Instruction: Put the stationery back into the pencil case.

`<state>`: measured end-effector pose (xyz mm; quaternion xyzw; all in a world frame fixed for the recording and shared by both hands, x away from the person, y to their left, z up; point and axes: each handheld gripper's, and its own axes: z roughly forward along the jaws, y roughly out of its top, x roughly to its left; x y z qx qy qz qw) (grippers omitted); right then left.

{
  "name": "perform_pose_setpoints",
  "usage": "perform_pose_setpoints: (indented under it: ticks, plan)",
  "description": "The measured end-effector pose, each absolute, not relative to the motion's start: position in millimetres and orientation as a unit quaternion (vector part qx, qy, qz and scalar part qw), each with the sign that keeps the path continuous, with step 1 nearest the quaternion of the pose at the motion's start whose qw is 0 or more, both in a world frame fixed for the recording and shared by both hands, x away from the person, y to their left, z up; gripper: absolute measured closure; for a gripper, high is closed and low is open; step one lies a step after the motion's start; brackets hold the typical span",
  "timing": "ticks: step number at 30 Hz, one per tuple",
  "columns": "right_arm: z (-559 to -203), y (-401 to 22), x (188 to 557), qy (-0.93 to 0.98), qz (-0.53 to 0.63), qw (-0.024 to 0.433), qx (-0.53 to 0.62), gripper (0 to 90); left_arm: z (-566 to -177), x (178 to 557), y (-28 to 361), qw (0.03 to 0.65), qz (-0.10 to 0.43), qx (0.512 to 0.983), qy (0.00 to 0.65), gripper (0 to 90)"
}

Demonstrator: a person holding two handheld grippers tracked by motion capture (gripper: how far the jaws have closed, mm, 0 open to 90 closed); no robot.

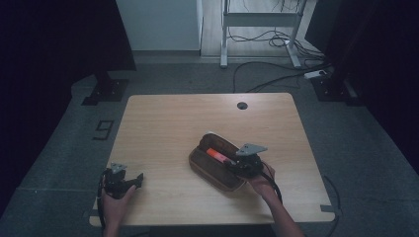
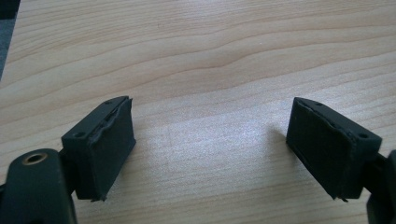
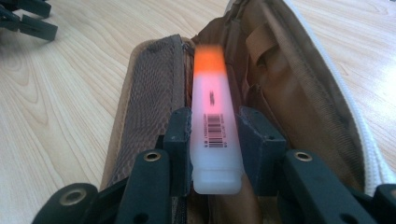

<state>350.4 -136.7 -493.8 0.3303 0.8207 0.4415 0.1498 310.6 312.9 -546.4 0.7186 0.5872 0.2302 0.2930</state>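
Table [image 1: 163, 128]: pale wood-grain top, rounded corners, a dark round grommet hole [image 1: 241, 105] near the far edge. It stood on grey carpet, with cables trailing by a white desk frame beyond.

Pouch [image 1: 210, 168]: tan fabric, oblong, lying open right of centre on the table; brown mesh panel on one side, white zipper edge on the other, seen in the right gripper view.

Right gripper [image 3: 215, 135]: jaws closed tight on a marker [image 3: 212, 116], gripping its pale frosted barrel. Barcode printed on the barrel, orange cap pointing away, over the open pouch.

Left gripper [image 2: 210, 144]: near the table's front left corner, jaws spread wide, holding nothing, bare wood between the rough black pads.
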Motion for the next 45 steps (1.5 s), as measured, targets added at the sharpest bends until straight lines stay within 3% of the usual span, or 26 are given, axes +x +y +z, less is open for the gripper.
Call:
perform_pose_setpoints:
  ticks: [3, 28, 45]
  plan:
    - [-495.2, -136.6, 351.3, 0.822, 0.44, 0.148, 0.33, 66.0, -546.4, 310.6, 313.0, 0.293, 0.23, 0.719, 0.587, 15.0]
    - [-483.6, -146.5, 344.9, 0.794, 0.468, 0.164, 0.352, 40.3, -546.4, 310.6, 312.9, 0.293, 0.23, 0.719, 0.587, 15.0]
    - [-478.0, -161.4, 336.6, 0.778, 0.484, 0.174, 0.361, 37.6, -546.4, 310.6, 312.9, 0.293, 0.23, 0.719, 0.587, 15.0]
